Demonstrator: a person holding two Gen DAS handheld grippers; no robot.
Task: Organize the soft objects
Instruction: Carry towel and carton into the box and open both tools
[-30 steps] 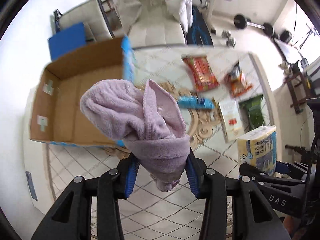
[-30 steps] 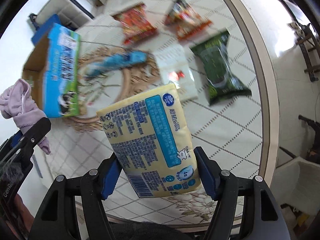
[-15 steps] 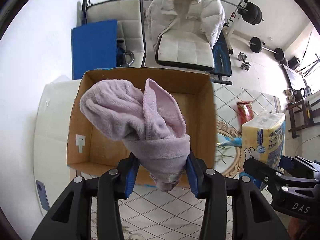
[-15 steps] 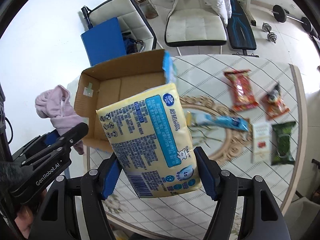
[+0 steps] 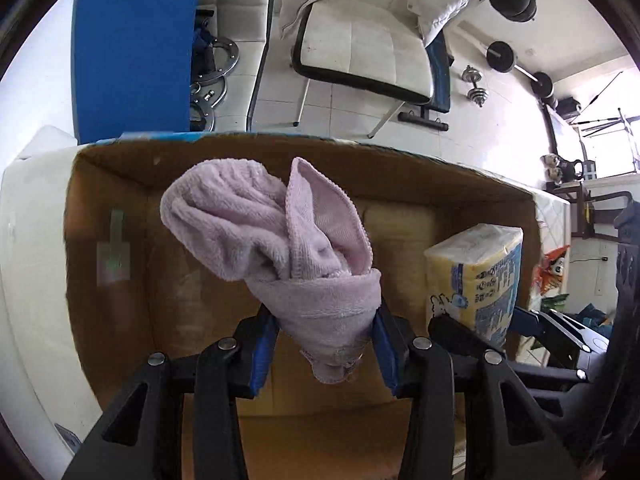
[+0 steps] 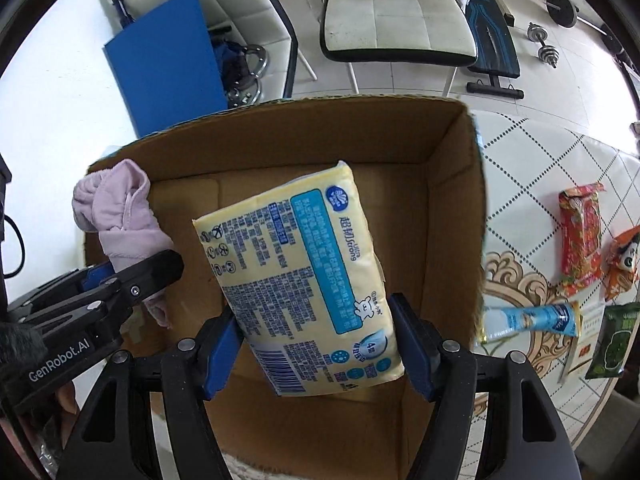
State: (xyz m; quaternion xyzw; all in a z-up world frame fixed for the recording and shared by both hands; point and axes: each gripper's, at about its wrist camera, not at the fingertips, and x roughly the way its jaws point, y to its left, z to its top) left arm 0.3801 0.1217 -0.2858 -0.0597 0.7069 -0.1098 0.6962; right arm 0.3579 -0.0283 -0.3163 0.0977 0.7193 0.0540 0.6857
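My left gripper (image 5: 324, 348) is shut on a bunched lilac towel (image 5: 276, 240) and holds it above the open cardboard box (image 5: 120, 312). My right gripper (image 6: 316, 344) is shut on a yellow-and-blue tissue pack (image 6: 304, 272), held over the same box (image 6: 448, 216), to the right of the towel. The towel also shows at the left in the right wrist view (image 6: 120, 216), and the tissue pack at the right in the left wrist view (image 5: 480, 276). The bare brown floor of the box shows under both.
On the patterned table (image 6: 532, 160) right of the box lie a red snack bag (image 6: 580, 232), an orange bag (image 6: 624, 260), a blue tube pack (image 6: 532, 320) and a green pack (image 6: 616, 340). Behind the box stand a white chair (image 6: 396, 8) and a blue board (image 6: 168, 68).
Both grippers have swung from over the table to over the box, carrying the towel and the tissue pack. The box now fills both views. Both grips are unchanged.
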